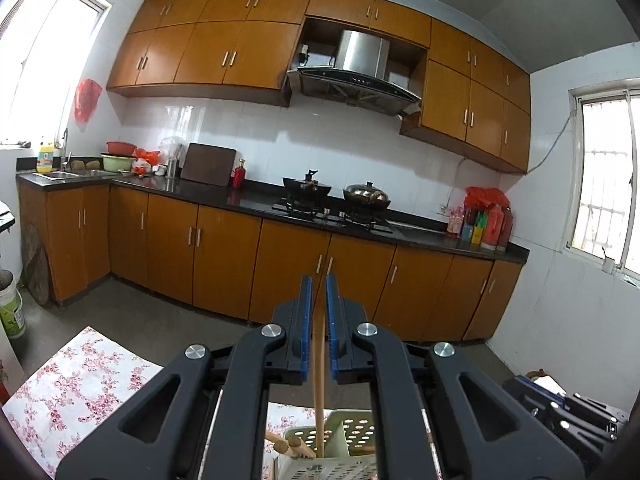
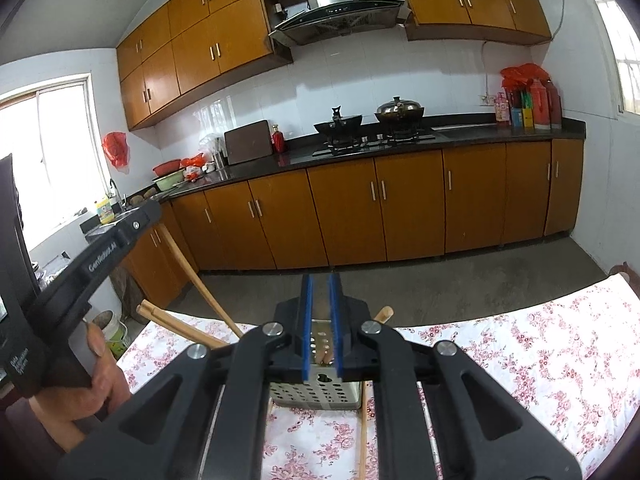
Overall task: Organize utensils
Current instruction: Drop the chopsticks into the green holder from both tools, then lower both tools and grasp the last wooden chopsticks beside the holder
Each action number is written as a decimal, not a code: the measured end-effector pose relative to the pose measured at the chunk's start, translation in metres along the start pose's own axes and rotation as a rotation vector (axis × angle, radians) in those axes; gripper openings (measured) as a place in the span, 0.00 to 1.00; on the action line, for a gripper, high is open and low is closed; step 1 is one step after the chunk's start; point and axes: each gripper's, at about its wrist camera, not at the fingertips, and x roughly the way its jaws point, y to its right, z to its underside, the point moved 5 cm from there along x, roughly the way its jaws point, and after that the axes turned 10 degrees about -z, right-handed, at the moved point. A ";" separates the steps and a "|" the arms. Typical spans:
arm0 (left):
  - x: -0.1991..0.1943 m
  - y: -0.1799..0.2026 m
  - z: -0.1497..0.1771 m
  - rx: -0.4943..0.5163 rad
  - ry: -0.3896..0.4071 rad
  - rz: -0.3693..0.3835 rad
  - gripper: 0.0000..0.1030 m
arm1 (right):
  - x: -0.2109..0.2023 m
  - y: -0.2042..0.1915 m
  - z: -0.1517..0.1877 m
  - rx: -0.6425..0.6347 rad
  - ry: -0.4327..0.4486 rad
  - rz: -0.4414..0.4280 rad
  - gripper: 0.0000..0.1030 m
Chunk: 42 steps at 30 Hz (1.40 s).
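We see a kitchen: wooden cabinets (image 1: 224,236) along the far wall, dark counter (image 1: 256,196) carrying two woks on the stove (image 1: 332,210), range hood (image 1: 356,68) above. Near us is a table under a floral cloth (image 2: 520,344), and on it stands the perforated utensil holder (image 2: 316,396), pale plastic with several compartments.

Progress, as we judge it: partly done. A few wooden chopsticks already stand or lean in the holder (image 1: 320,444). The left gripper (image 1: 319,280) has its blue pads pressed together on one wooden chopstick (image 1: 319,368), which hangs down with its lower end in or just over the holder; we cannot tell if it has bottomed out. In the right wrist view that chopstick (image 2: 192,272) slants from the left gripper (image 2: 156,210) toward the holder, and a pair of chopsticks (image 2: 172,322) leans out to the left.

The right gripper (image 2: 320,280) is all but closed, a narrow gap between the pads, pinching nothing we can make out, hovering just over the holder.

Left to do: one chopstick (image 2: 363,432) lies on the cloth beside the holder, and another end (image 2: 384,314) pokes up at its right.

In the way: the leaning pair crowds the left side of the holder, and both grippers sit close together above it.
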 end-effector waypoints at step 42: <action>-0.023 -0.095 0.210 0.177 -0.539 -0.031 0.42 | 0.035 0.041 0.245 0.017 -0.479 0.148 0.22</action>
